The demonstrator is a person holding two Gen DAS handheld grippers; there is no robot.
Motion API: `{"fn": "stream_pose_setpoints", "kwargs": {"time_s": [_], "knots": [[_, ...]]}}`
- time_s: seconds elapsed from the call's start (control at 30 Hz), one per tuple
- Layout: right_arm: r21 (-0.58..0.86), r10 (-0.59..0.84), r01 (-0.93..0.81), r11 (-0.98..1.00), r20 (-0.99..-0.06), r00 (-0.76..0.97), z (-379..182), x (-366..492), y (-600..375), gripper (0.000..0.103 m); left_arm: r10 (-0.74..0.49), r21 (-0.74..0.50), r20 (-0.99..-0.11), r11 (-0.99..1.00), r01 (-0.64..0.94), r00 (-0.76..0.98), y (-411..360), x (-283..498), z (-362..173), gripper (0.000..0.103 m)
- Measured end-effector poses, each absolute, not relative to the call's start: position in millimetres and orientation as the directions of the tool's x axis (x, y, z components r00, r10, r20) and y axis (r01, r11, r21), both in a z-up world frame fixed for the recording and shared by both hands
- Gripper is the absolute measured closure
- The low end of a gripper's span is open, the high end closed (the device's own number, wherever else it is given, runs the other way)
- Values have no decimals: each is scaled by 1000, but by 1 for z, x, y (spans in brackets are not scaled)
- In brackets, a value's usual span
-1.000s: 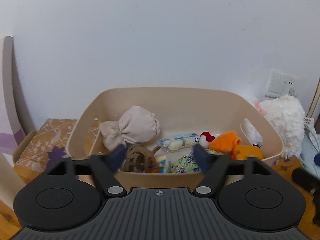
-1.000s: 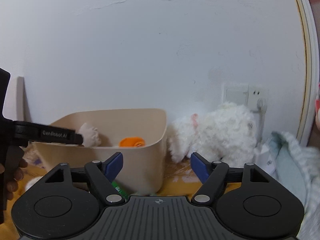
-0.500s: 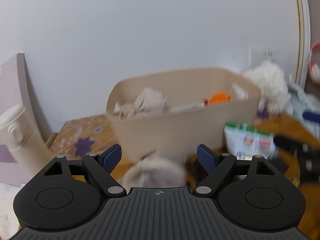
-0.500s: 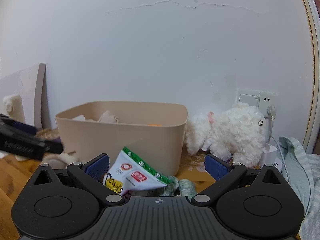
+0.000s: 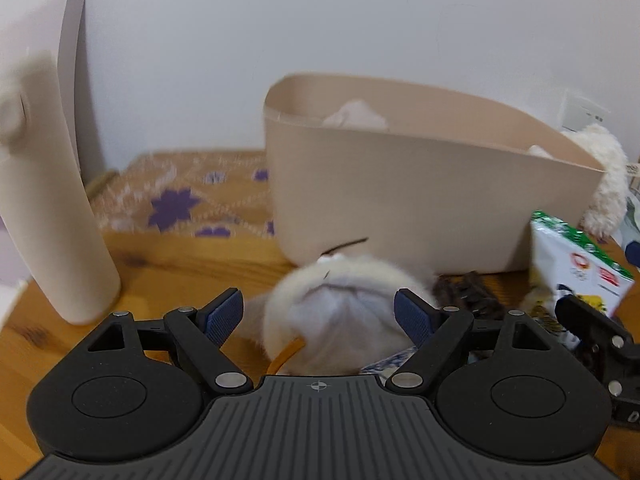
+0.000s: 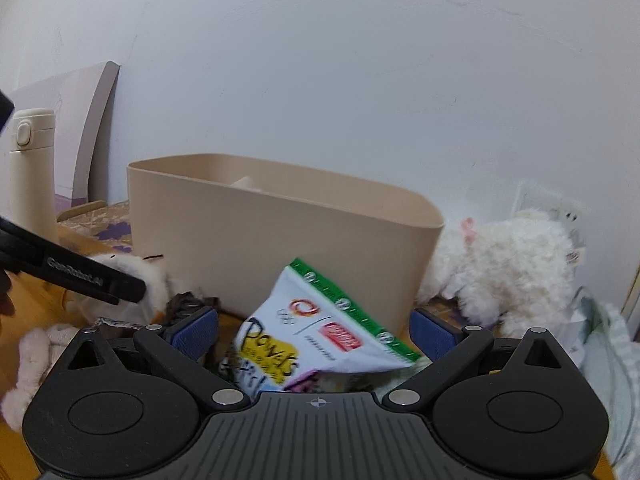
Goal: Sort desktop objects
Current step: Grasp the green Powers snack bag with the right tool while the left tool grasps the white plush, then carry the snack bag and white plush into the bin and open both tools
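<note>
My left gripper (image 5: 319, 317) has its jaws spread wide around a fluffy grey-white plush (image 5: 340, 312) at lower centre of the left view, pads clear of it. My right gripper (image 6: 314, 333) is likewise wide, its jaws flanking a white snack bag (image 6: 316, 336) with a green edge at lower centre of the right view, not pinching it. The beige bin (image 6: 280, 236) stands on the wooden worktop (image 5: 188, 272) just behind both. A cream flask (image 6: 32, 168) stands at far left.
</note>
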State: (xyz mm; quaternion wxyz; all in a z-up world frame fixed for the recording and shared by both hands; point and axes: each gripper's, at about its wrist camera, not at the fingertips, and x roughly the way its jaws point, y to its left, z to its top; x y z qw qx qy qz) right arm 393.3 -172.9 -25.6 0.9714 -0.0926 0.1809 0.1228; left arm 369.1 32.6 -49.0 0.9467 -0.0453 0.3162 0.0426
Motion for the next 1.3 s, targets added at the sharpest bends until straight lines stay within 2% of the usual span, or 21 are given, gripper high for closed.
{"fn": "stream_pose_setpoints", "kwargs": {"time_s": [0.13,0.2,0.23,0.33,0.43,0.5,0.57,0.7,0.87,1.0,1.3], "knots": [[-108,217,-279,954,-388,896,-28,399,-173,0,27,-109,-636,986,-125,771,48,384,-66,19],[-82,237,-291,953,-394,888,-29,400,-176,5,30,-118,-622,984,-132,783,53,385,-67,19],[-70,243,-293,954,-396,885,-28,401,-177,10,23,-129,-619,983,-131,785,56,387,-68,19],[-31,263,-300,953,-402,877,-28,403,-182,15,10,-146,-608,981,-124,794,58,389,-69,20],[-35,267,-307,951,-409,873,-28,403,-181,17,8,-113,-604,989,-96,797,52,389,-69,31],[-35,276,-318,947,-414,868,-28,403,-181,20,8,-82,-602,994,-71,798,45,388,-70,43],[-28,297,-340,940,-422,856,-27,402,-182,32,9,-63,-600,996,-58,800,40,386,-70,49],[-35,311,-363,931,-441,842,-25,401,-183,43,0,-47,-588,998,-35,809,32,384,-72,62],[-27,327,-381,924,-462,825,-22,398,-190,57,-40,-103,-572,994,-23,819,32,381,-73,75],[-33,311,-364,931,-454,835,-22,397,-192,62,-63,-112,-569,994,-1,820,34,379,-73,81],[9,295,-318,948,-399,868,-13,393,-206,68,-81,-154,-538,988,-3,839,40,373,-64,84]]}}
